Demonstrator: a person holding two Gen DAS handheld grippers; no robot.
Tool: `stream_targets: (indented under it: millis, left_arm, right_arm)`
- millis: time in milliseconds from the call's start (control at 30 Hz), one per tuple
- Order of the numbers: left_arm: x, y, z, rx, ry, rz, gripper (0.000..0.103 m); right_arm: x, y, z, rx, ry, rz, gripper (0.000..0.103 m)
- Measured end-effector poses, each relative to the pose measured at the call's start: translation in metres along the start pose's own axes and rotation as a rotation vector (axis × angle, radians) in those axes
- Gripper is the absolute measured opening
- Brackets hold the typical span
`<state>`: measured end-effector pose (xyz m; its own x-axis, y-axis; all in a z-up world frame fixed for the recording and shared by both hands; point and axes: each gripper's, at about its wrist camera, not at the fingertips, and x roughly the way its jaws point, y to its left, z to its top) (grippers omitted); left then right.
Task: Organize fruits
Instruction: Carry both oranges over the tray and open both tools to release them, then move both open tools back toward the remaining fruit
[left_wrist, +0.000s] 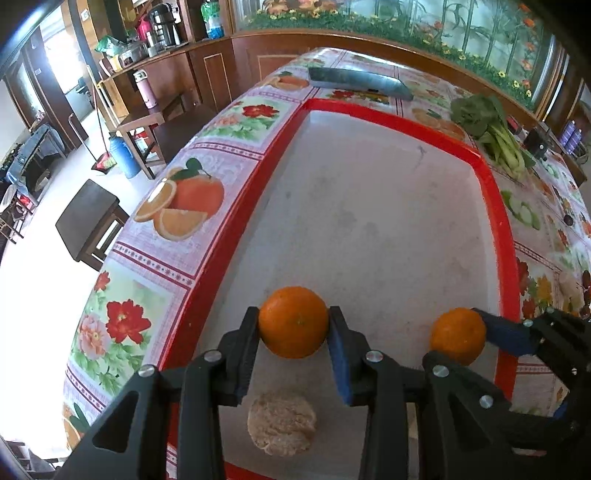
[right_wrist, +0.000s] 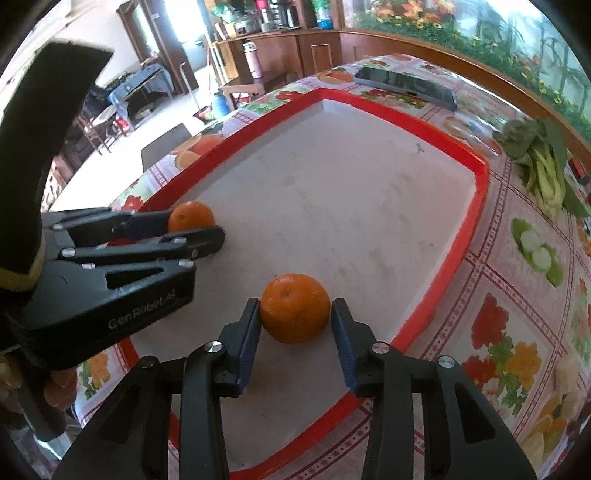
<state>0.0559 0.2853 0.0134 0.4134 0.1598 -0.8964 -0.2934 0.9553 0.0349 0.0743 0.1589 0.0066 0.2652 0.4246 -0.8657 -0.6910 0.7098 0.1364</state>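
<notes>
Nearest, a beige crumbly lump (left_wrist: 282, 424) lies on the red-rimmed tray (left_wrist: 221, 240). Left gripper (left_wrist: 293, 326) fingers flank one orange (left_wrist: 293, 314) that sits on the tray floor; cannot tell whether the pads press it. Right gripper (right_wrist: 295, 319) fingers released: the second orange (right_wrist: 295, 306) rests on the tray between them, a slim gap at the right pad. Beyond, on the flowered worktop (left_wrist: 147, 258), leafy greens (left_wrist: 491, 129), then a phone (left_wrist: 358, 83) past the tray's far rim
</notes>
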Motion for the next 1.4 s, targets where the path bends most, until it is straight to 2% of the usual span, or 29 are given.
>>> stream_targets:
  millis: [33, 100, 167, 633, 933, 1133, 1400]
  left_arm:
    - [0.0, 0.0, 0.0, 0.0, 0.0, 0.004, 0.052]
    - [-0.002, 0.0, -0.001, -0.005, -0.002, 0.013, 0.067]
    - [-0.006, 0.0, -0.001, -0.005, -0.01, 0.022, 0.07]
    - [-0.032, -0.01, -0.013, 0.022, -0.047, 0.046, 0.073]
    - [-0.053, -0.029, -0.028, 0.037, -0.068, 0.021, 0.073]
    - [-0.071, -0.061, -0.035, 0.088, -0.096, -0.022, 0.074]
    - [-0.084, -0.133, -0.044, 0.207, -0.099, -0.085, 0.075]
  right_arm:
    - [-0.001, 0.001, 0.0, -0.003, -0.002, -0.008, 0.044]
    - [-0.003, 0.002, -0.001, -0.008, -0.003, -0.014, 0.045]
    - [-0.006, 0.003, -0.002, -0.007, -0.003, -0.017, 0.045]
    - [-0.034, 0.011, -0.018, 0.009, -0.025, -0.017, 0.053]
    - [-0.061, 0.012, -0.038, -0.014, -0.047, -0.044, 0.056]
    - [-0.077, 0.002, -0.065, -0.021, -0.046, -0.085, 0.057]
    - [-0.106, -0.053, -0.114, 0.094, -0.053, -0.142, 0.058]
